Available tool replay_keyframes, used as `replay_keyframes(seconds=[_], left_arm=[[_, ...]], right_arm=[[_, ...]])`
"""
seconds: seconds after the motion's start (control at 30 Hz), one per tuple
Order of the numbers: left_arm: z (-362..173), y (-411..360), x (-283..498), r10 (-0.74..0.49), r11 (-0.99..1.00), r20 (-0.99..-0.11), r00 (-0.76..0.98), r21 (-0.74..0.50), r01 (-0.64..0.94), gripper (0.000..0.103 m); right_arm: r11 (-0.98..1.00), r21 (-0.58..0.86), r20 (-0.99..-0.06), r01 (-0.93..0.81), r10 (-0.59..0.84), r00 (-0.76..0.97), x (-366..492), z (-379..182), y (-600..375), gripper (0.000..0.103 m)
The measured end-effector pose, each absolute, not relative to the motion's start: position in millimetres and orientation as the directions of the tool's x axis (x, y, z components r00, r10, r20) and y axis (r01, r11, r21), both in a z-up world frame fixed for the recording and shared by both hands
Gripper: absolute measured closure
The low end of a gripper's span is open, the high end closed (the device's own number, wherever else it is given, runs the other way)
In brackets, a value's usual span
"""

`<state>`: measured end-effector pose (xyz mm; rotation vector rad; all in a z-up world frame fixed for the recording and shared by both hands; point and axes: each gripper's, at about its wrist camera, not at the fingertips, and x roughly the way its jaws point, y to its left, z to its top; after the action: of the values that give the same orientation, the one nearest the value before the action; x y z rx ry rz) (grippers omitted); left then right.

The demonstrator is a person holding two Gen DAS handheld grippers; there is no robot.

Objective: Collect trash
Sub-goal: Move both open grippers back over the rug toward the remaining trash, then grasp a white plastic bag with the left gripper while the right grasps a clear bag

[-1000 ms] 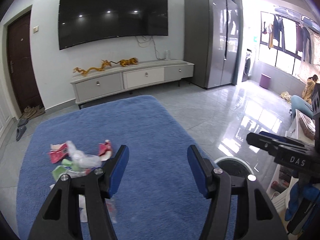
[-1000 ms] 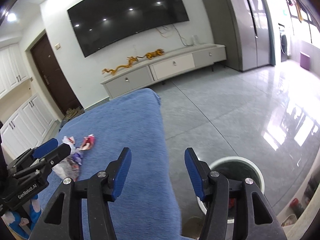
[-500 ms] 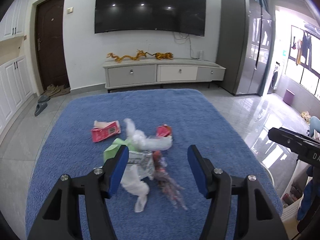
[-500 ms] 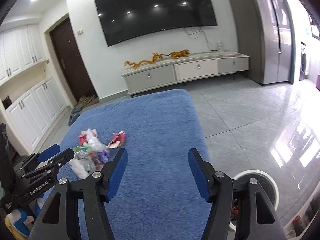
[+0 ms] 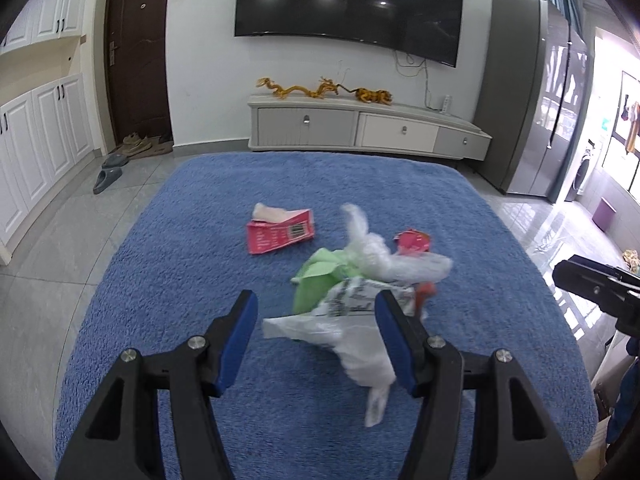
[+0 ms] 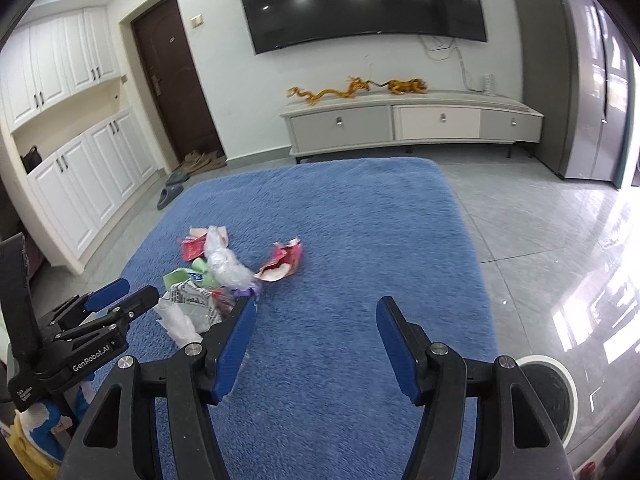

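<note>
Left wrist view: 1 trash pile point(image 5: 360, 280) on the blue rug point(image 5: 200, 260), 1 red carton point(image 5: 280, 232) apart from it. Both the left gripper point(image 5: 316, 336) and the right gripper point(image 6: 316, 344) have fingers apart and empty, the right's having just been opening. Blur hides how many wrappers there are; 1 white bin point(image 6: 560, 392) is half cut off.

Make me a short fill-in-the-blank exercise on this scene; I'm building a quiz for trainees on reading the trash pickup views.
1. The trash pile lies on a ____ rug.
2. The left gripper has its jaws ____, holding nothing.
3. In the right wrist view, the round bin stands on the floor to the ____ of the rug.
4. The flat carton with a barcode is ____.

Missing words: blue; open; right; red
</note>
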<state>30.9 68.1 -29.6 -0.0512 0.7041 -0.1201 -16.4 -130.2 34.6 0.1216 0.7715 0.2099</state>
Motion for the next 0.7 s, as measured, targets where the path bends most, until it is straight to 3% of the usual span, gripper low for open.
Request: replay_keyframes(seconds=[0.3, 0.53, 0.7], left_arm=[[-59, 127, 41, -0.044, 0.995, -0.693, 0.719, -0.092, -0.027, 0.044], [-51, 124, 36, -0.248, 0.965, -0.642, 0.725, -0.232, 0.124, 0.044], [-55, 98, 29, -0.385, 0.922, -0.64, 0.665, -0.292, 0.253, 0.044]], right_arm=[[0.932, 0.198, -0.725, -0.304, 0.348, 0.595, 13, 11, -75, 0.043], [0.925, 0.162, -0.734, -0.344, 0.346, 0.585, 50, 5, -54, 0.043], [0.901, 0.167, -0.764, -0.401, 0.375, 0.525, 80, -9, -40, 0.053]])
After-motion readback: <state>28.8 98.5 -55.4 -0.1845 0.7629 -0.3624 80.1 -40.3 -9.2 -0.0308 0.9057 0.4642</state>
